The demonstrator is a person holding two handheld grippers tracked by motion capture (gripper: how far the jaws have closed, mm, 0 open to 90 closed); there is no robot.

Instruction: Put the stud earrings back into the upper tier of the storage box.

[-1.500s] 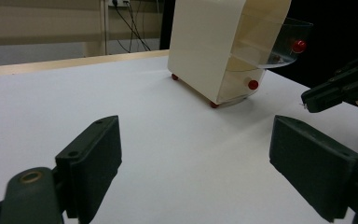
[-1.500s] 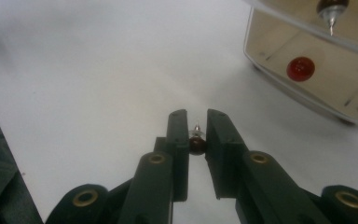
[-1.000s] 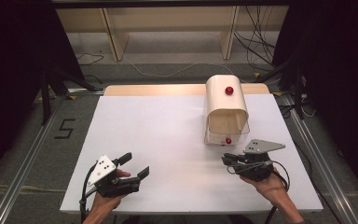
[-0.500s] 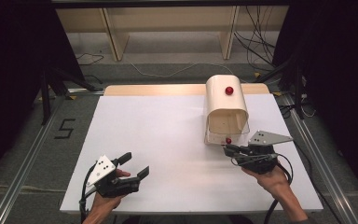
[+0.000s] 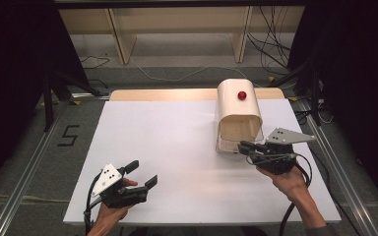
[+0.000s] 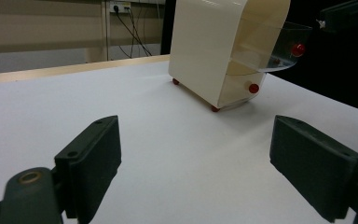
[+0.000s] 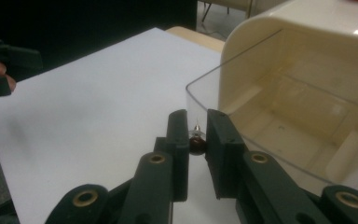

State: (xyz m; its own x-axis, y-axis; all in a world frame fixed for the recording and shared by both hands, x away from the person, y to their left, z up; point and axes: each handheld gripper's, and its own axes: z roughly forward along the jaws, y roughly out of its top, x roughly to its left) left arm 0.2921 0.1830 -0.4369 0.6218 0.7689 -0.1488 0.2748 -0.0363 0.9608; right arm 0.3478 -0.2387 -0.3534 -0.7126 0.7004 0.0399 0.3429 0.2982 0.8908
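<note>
1. Right gripper view: my right claw (image 7: 198,140) is clamped on the red knob (image 7: 196,143) of the clear lid (image 7: 279,135).
2. The cream bread box (image 5: 238,115) stands at the table's (image 5: 177,147) right; its lid is partly lifted, opening unfinished.
3. My left claw (image 5: 140,175) hangs spread, idle.

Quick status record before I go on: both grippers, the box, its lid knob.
box: cream bread box at the table's far right, opening toward the person
lid: clear, partly raised
knob: red, on the lid's front edge, between the right jaws
right gripper: shut on the knob
left gripper: open, holding nothing, above the near-left table, apart from the box
other red knob: on the box top
</note>
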